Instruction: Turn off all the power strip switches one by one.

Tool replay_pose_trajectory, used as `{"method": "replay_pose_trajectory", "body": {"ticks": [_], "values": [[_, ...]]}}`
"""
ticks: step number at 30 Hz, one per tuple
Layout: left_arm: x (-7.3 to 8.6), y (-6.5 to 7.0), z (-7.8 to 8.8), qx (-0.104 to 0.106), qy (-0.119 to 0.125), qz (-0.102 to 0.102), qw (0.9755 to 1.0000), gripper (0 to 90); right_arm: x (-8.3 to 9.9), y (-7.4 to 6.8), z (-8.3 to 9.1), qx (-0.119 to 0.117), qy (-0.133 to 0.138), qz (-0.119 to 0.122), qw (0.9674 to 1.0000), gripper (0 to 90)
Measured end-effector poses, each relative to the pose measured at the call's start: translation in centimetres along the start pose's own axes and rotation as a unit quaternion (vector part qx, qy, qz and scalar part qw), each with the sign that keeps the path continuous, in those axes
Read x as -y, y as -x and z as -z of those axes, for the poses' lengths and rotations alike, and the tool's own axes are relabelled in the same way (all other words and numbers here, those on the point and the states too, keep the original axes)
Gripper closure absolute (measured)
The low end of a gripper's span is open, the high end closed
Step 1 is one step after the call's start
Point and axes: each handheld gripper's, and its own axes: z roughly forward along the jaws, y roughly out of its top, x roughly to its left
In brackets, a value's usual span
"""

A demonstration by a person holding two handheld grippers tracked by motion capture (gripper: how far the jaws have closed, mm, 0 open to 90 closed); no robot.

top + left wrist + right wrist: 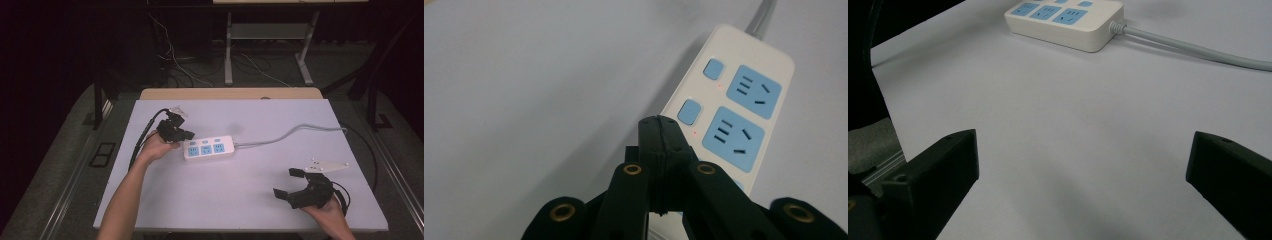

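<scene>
Power strip (209, 147) sockets, all unplugged

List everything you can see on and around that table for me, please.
power strip: one, white with three blue sockets and three blue buttons, left of the table's middle
cord: one, grey, running from the strip toward the right edge
table: one, pale grey top
desk frame: one, grey, on the floor behind the table
left tongs: one, black, shut, tips at the strip's left end
right tongs: one, black, open, near right corner
forearms: two, coming in from the bottom edge
</scene>
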Motion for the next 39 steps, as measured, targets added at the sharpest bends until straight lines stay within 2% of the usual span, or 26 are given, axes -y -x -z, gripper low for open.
{"method": "replay_pose_trajectory", "body": {"ticks": [8, 19, 39], "values": [[-1.4, 0.6, 0.5, 0.0, 0.004, -0.018, 0.9998, 89.3, 0.0, 0.0, 0.0, 0.0, 0.0, 0.0, 1.0, 0.4], [-2.8, 1.7, -0.3, 0.007, -0.002, -0.037, 0.9993, 89.3, 0.0, 0.0, 0.0, -0.001, -0.001, 0.001, 1.0, 0.4], [-3.0, 2.3, -2.2, 0.018, -0.011, -0.048, 0.9986, 89.2, 0.0, 0.0, -0.1, -0.001, -0.003, 0.004, 1.0, 0.4]]}}
